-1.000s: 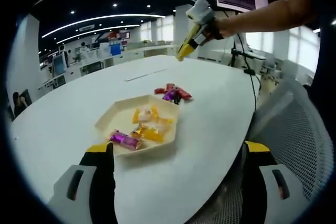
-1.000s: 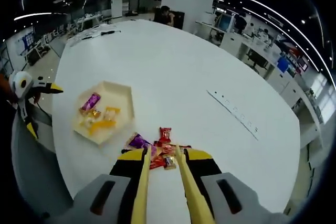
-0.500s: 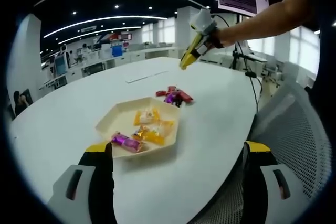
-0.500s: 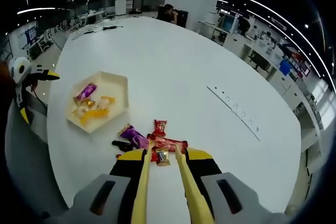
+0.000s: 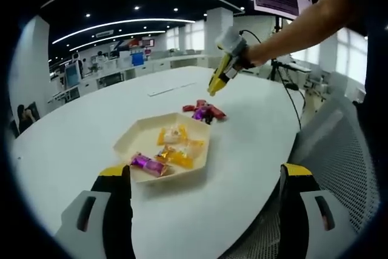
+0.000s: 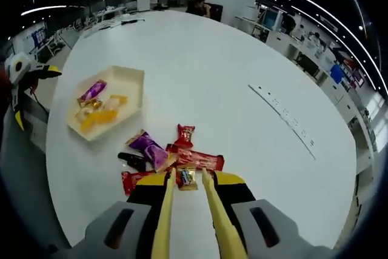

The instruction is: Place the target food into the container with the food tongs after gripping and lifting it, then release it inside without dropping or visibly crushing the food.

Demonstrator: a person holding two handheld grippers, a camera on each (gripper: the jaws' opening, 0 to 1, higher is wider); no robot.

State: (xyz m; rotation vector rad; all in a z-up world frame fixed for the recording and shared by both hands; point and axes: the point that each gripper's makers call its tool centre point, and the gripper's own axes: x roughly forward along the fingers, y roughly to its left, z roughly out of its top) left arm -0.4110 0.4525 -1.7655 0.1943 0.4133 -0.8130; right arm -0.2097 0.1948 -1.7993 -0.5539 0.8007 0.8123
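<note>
Right gripper view: right hand-held gripper (image 6: 188,177) holds yellow food tongs (image 6: 213,216), tips narrowly parted, straddling a small gold-wrapped candy (image 6: 186,178) in the candy pile (image 6: 159,156) on the white worktop (image 6: 224,77). Left hand-held gripper (image 5: 203,174) spread wide, empty, before the tray (image 5: 130,141).

Hidden and unreadable parts

The yellow food tongs (image 6: 187,177) overlap the small yellow-wrapped candy (image 6: 185,178); wrapper print in the cream hexagonal tray (image 6: 134,83) is too small to read.
</note>
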